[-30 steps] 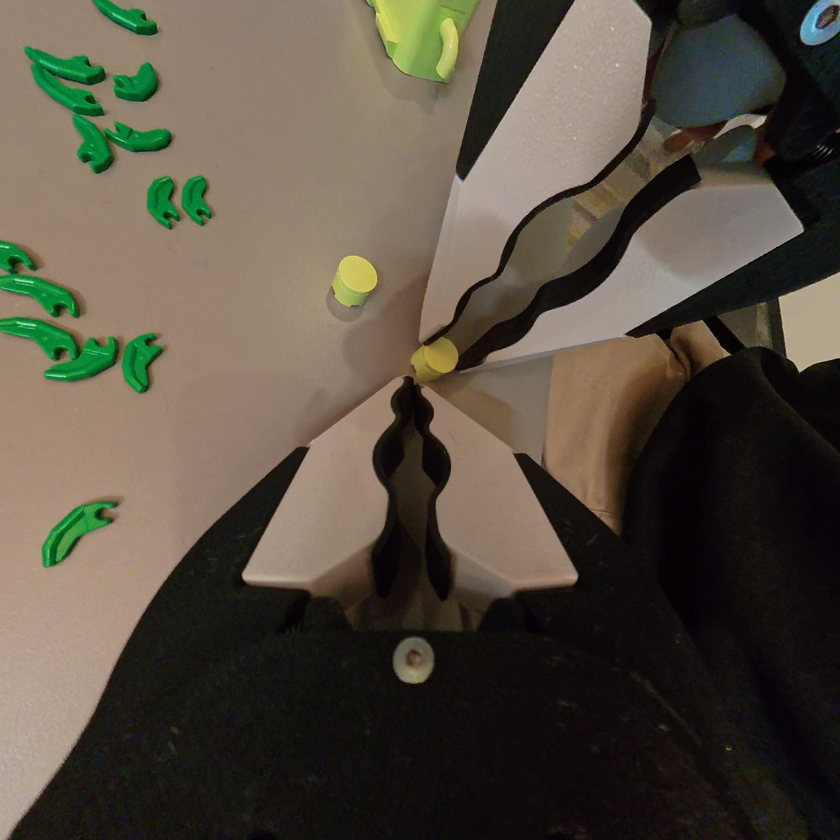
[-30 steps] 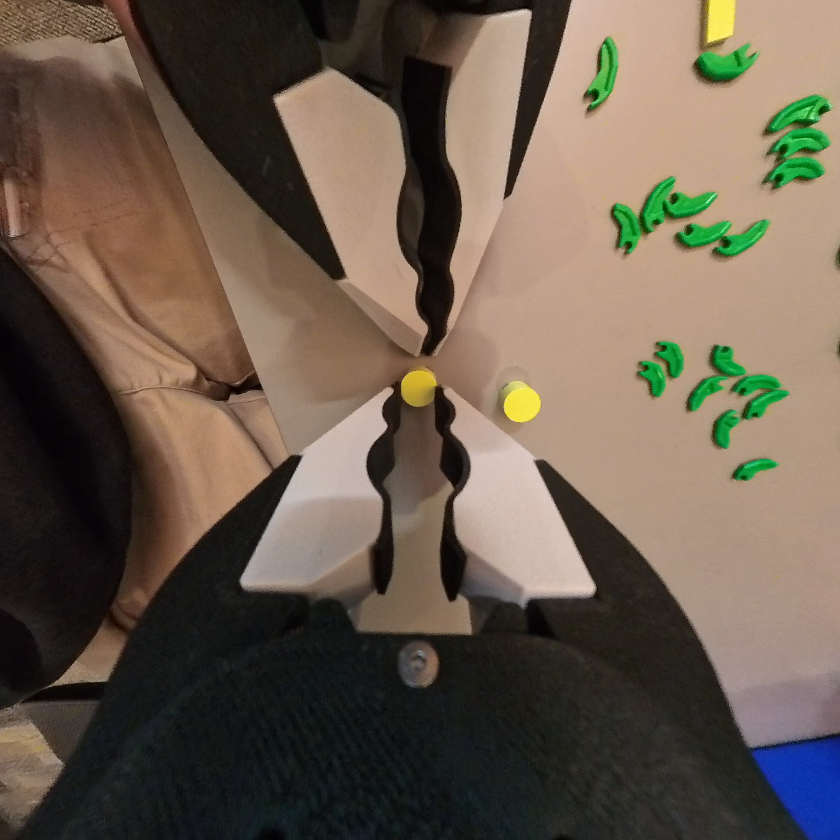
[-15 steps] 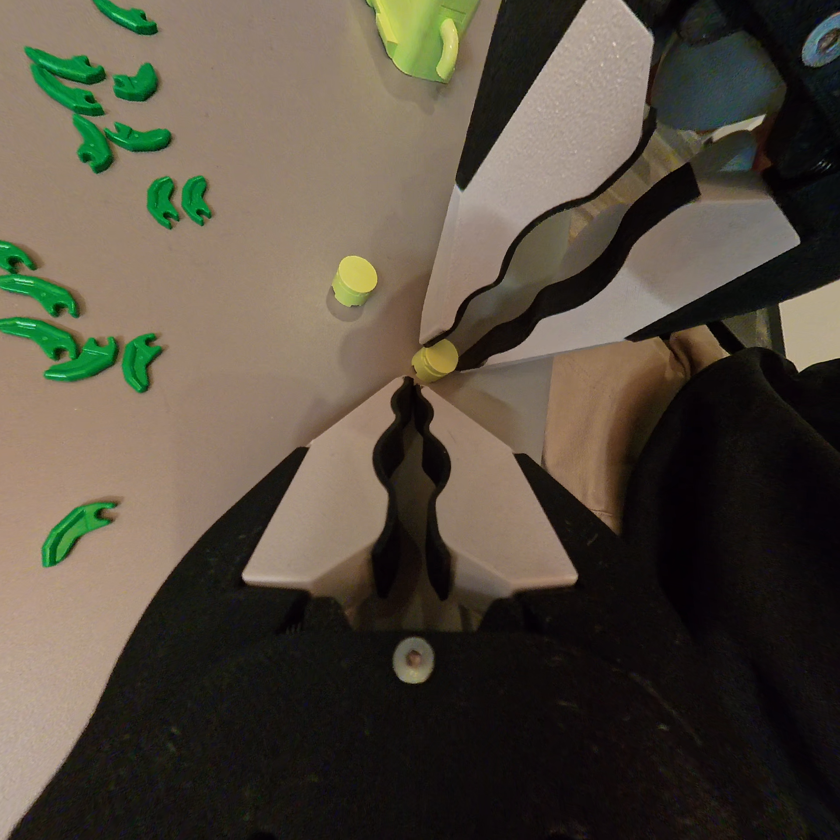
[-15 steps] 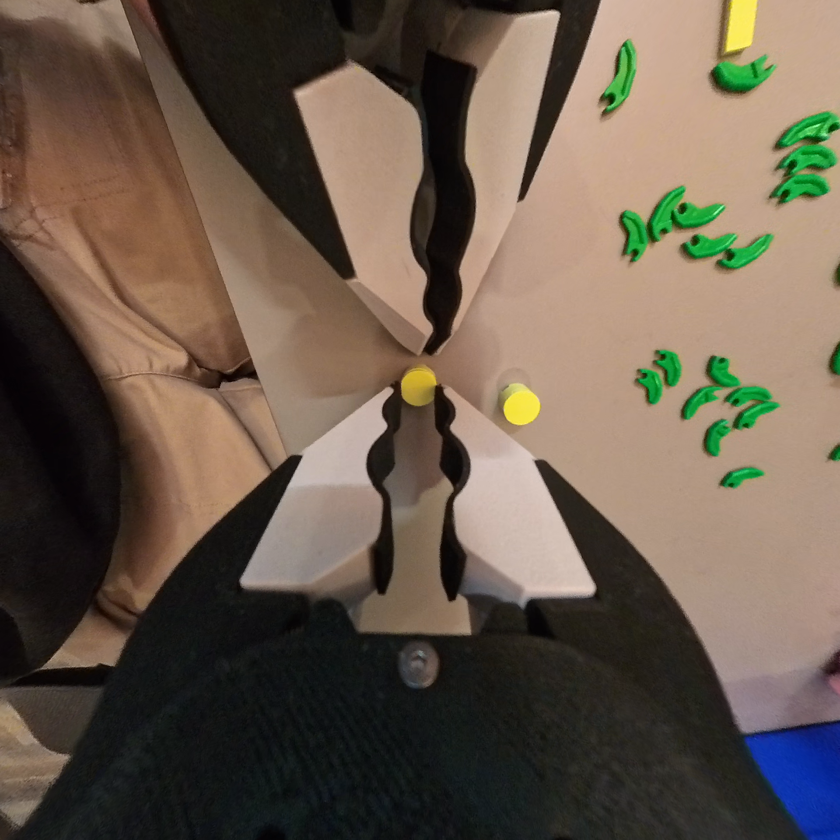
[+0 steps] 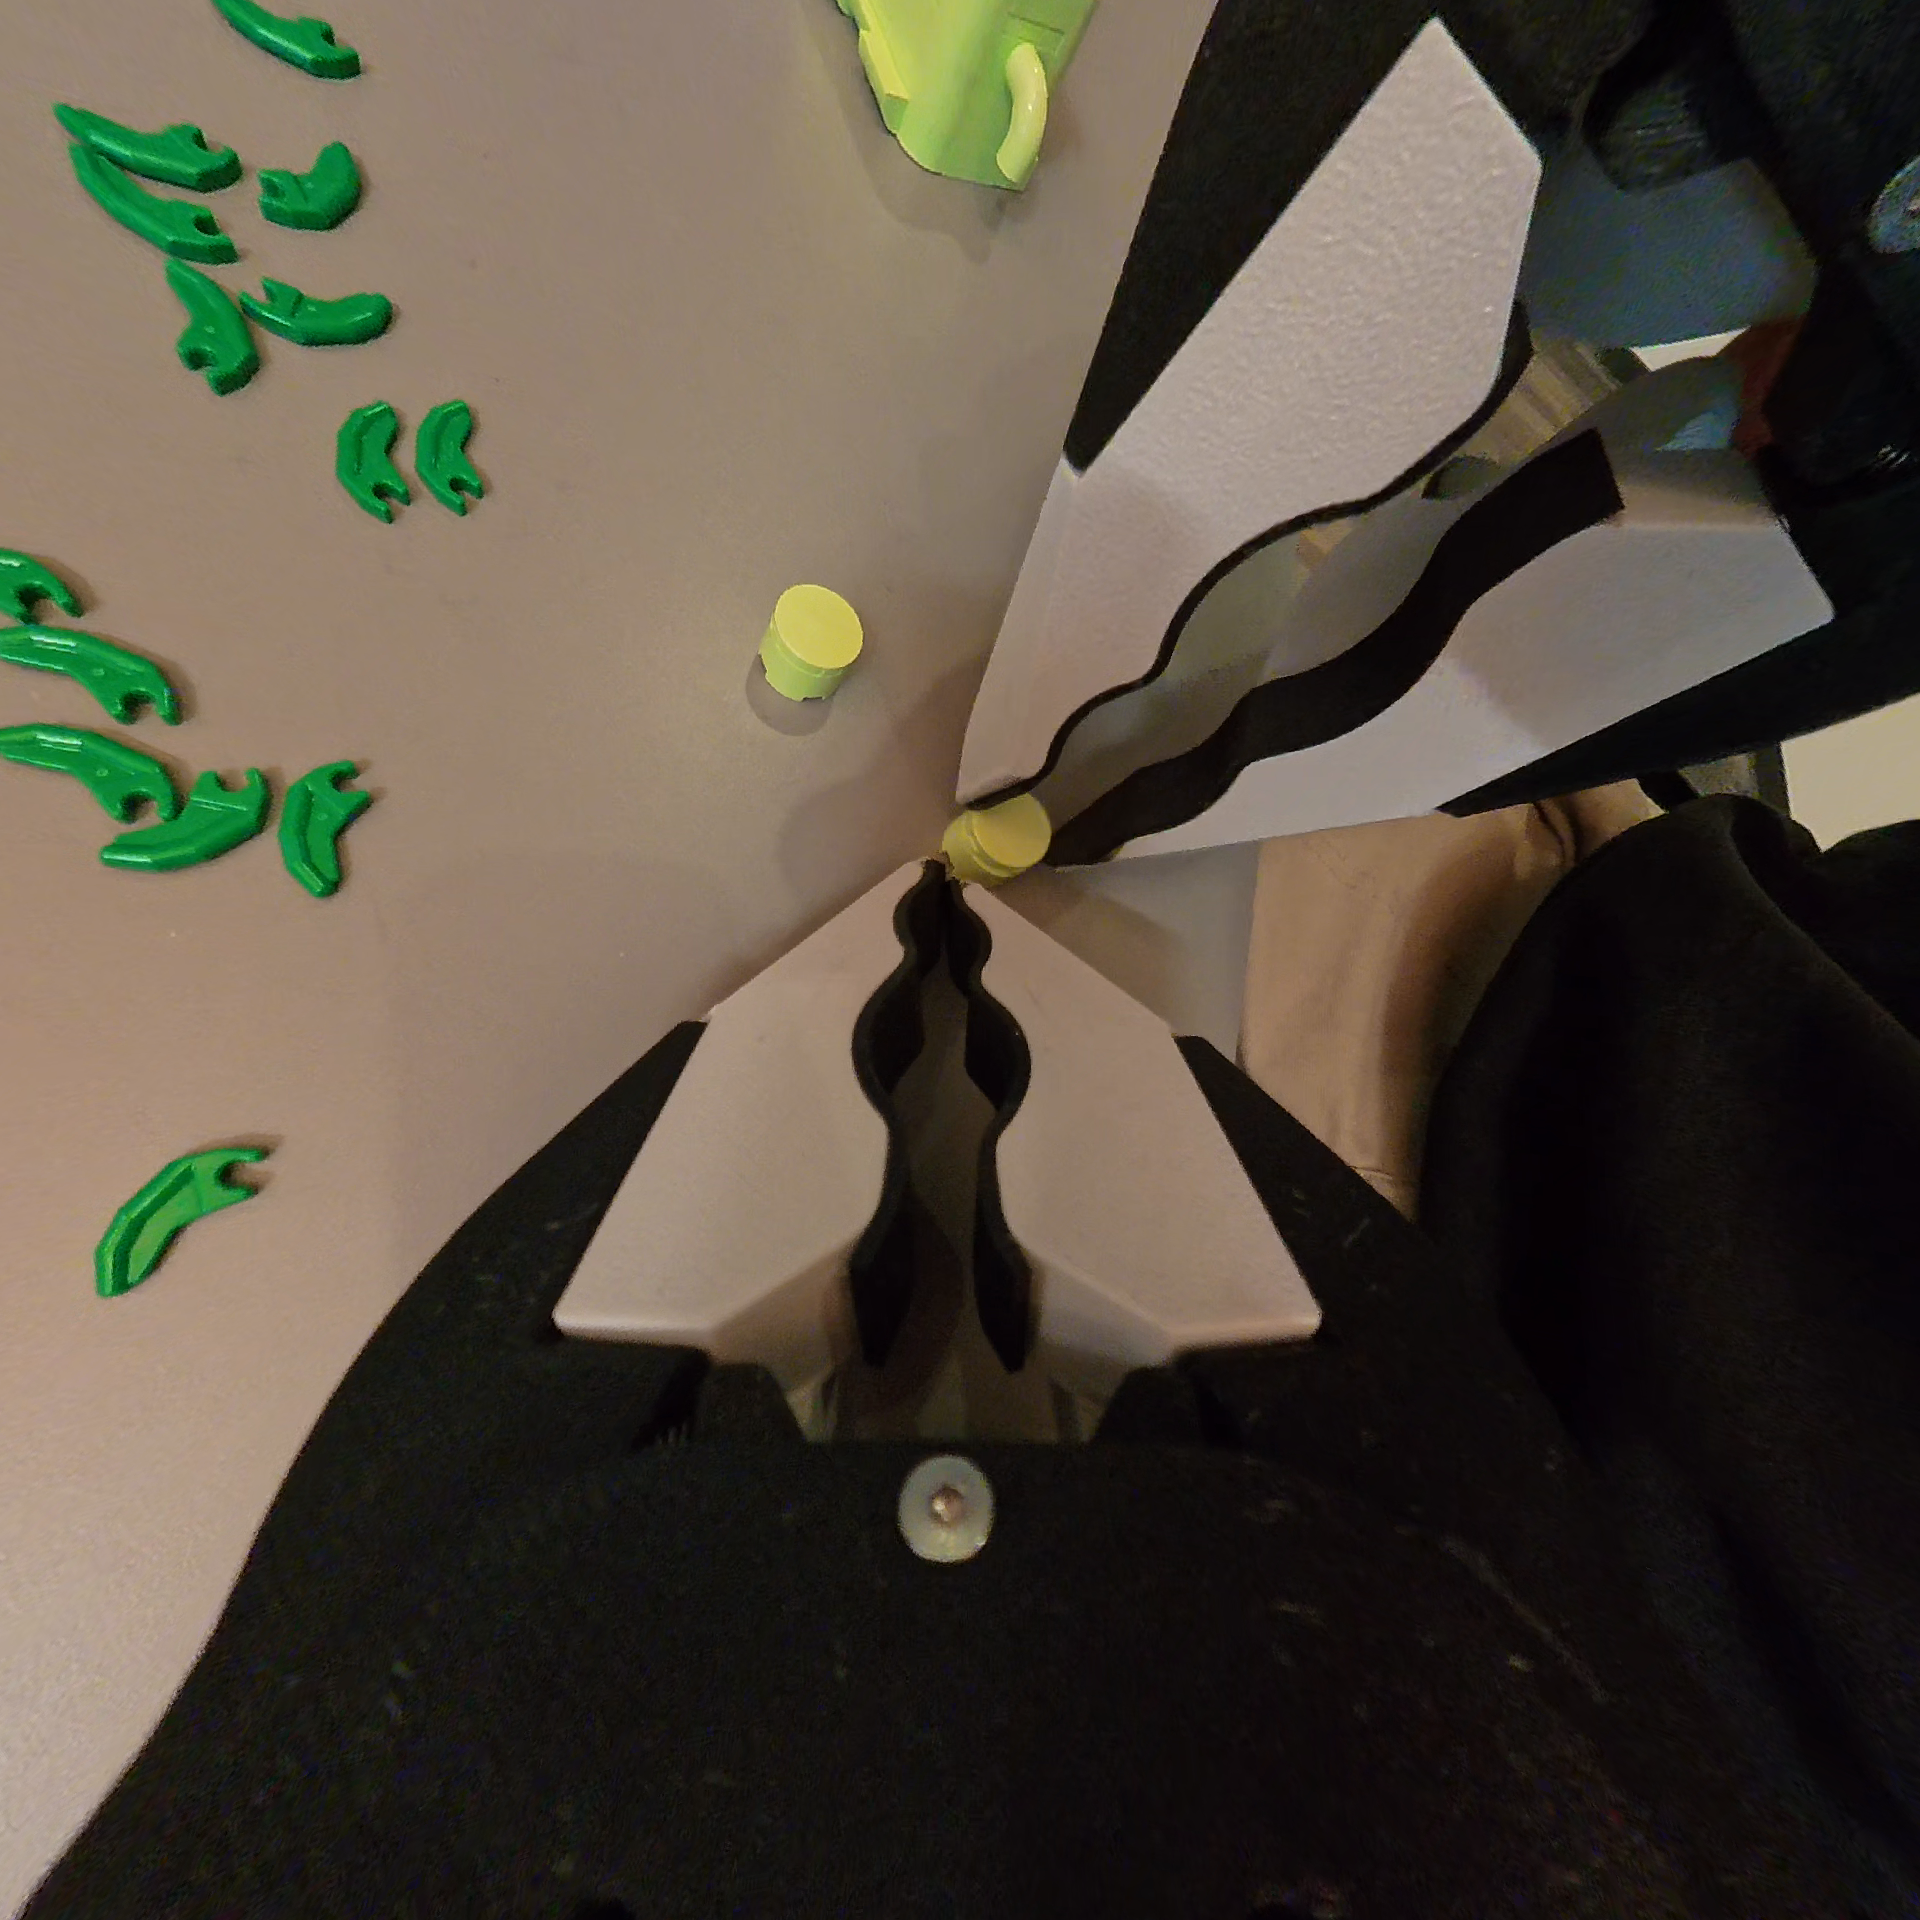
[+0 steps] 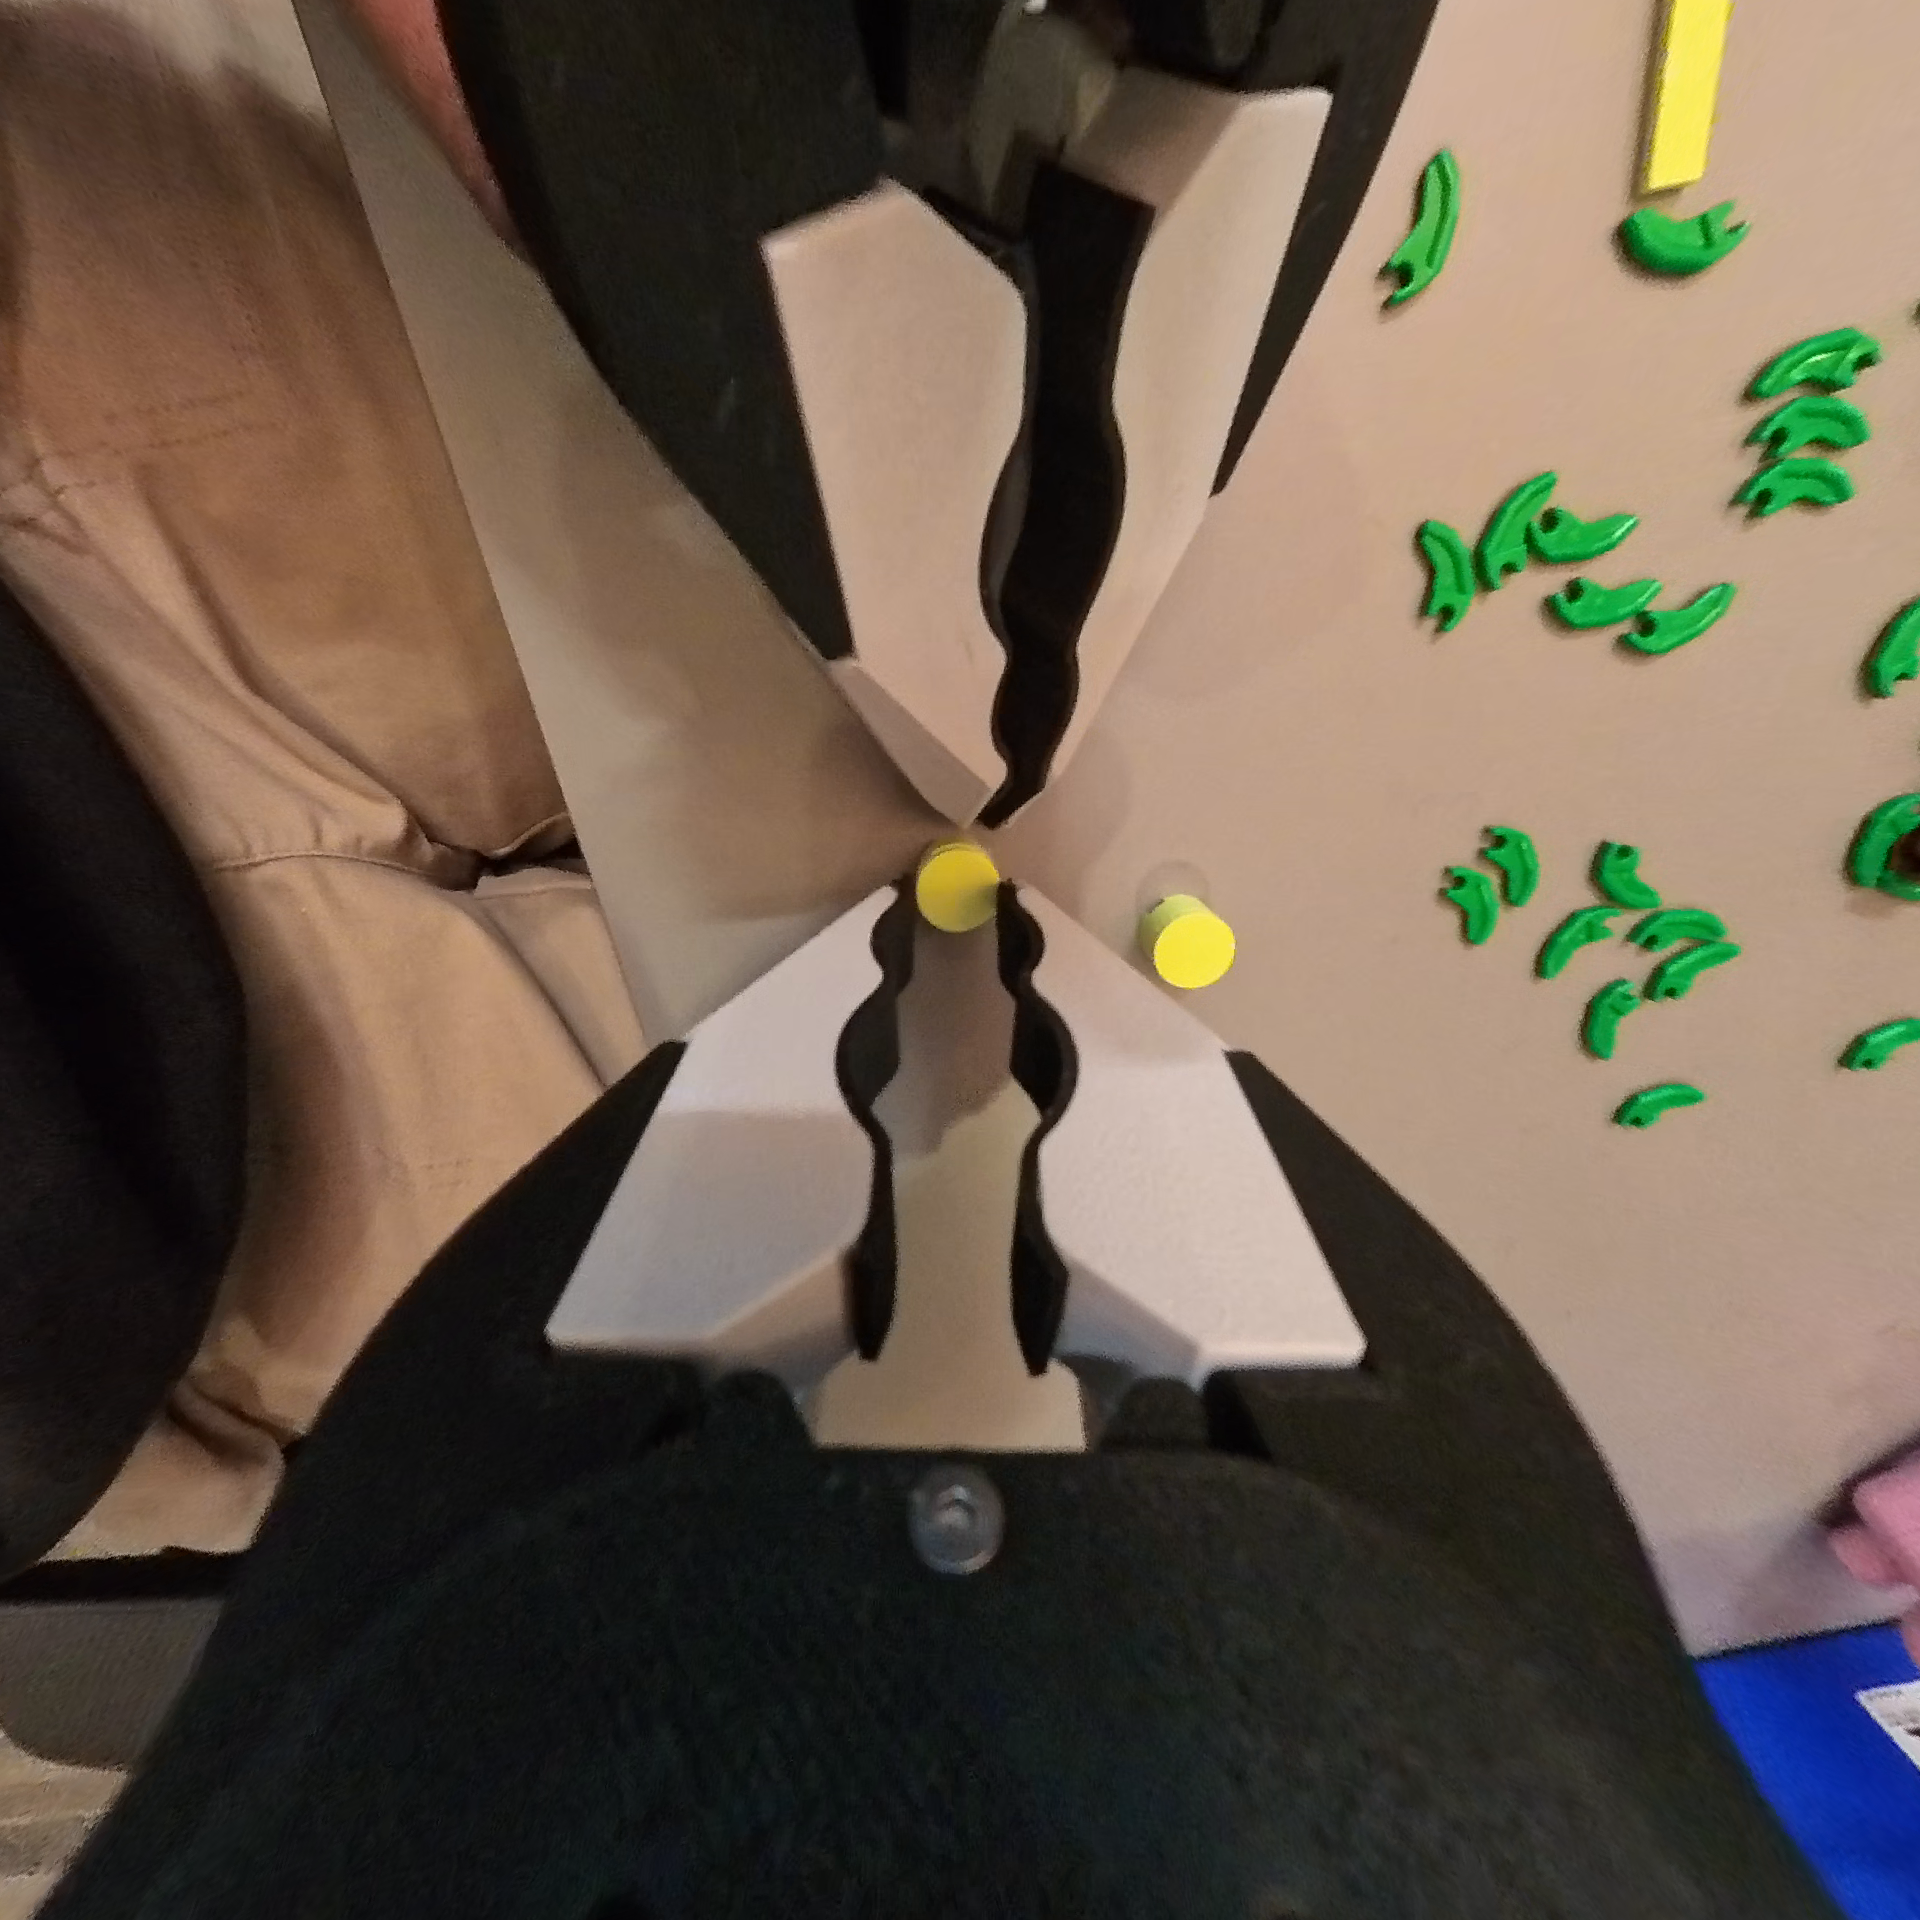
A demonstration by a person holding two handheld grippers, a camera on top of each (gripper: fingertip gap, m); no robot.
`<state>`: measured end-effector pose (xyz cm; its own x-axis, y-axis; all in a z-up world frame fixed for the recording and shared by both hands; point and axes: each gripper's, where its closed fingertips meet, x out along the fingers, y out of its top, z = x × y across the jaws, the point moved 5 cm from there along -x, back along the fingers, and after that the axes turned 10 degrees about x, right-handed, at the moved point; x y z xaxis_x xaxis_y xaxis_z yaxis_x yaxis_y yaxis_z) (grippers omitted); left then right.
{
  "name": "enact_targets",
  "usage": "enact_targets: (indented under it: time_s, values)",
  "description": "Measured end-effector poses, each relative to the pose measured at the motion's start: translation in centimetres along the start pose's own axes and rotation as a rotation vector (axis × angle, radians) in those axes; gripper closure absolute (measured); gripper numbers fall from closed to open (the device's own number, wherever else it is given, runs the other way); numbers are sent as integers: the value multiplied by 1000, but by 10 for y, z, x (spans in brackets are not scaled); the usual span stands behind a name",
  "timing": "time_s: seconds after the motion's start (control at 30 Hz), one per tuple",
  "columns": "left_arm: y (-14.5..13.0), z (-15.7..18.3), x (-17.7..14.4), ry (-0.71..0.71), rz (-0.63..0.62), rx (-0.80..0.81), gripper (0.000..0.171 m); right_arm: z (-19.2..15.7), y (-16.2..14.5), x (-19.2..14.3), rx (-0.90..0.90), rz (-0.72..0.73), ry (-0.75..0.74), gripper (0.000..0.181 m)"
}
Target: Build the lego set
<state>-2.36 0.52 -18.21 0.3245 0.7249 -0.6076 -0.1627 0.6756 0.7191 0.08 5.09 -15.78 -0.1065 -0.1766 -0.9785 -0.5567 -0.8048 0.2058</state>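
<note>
Soft, warm indoor light; faint shadows beside the small yellow-green round plastic stud (image 5: pixel 809 655); right wrist view slightly blurred; wide-angle bending at edges.

Glossy plastic green pieces (image 5: pixel 213 816); smooth matt table (image 5: pixel 623 436); beige cloth (image 6: pixel 260 623)

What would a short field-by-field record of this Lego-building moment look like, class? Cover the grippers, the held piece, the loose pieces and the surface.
Right gripper: shut on the small yellow round piece
Left gripper: shut, its tips meeting that piece; whether it holds anything cannot be told
Second round piece: standing free on the table, apart from both grippers
Green curved pieces: scattered flat in loose clusters
Lime-green assembly: at the far edge, partly cut off
Yellow bar: far side, partly out of view
Table: plain beige
</note>
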Motion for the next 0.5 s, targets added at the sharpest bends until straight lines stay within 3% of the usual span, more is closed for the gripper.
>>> enact_targets:
  time_s: [0.13,0.33,0.5]
  values:
    - [0,0,0,0,0,0,171,-1,-1,-1,14,39,2,153]
    - [0,0,0,-1,0,-2,171,-2,1,-8,10,73,-3,166]
    - [0,0,0,1,0,0,171,1,-1,-6,9,70,-11,163]
